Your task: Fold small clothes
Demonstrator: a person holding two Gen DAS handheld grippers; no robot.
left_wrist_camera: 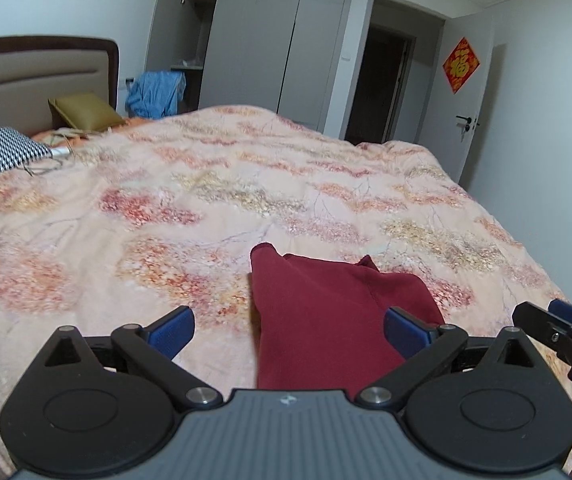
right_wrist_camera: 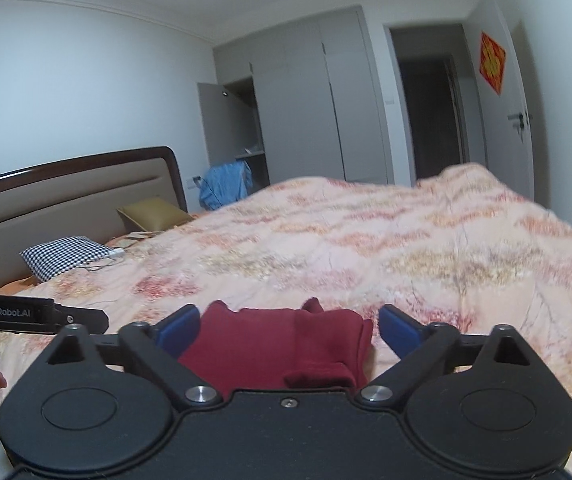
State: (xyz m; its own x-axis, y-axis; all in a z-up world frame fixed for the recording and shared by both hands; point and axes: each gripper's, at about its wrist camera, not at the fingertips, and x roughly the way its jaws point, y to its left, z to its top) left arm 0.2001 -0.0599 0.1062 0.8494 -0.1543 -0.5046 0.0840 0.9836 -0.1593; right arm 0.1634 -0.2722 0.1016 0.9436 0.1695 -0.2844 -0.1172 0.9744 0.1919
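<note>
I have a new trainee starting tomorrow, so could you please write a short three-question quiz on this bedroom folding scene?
1. True or false: the left gripper is clamped on the red garment.
2. Which lies nearer the headboard: (a) the olive pillow, (b) the checkered pillow?
3. Fill in: the red garment rests on the floral ____.

Key: 1 false, both grippers stand open, the right gripper too; 2 a; 3 quilt.
</note>
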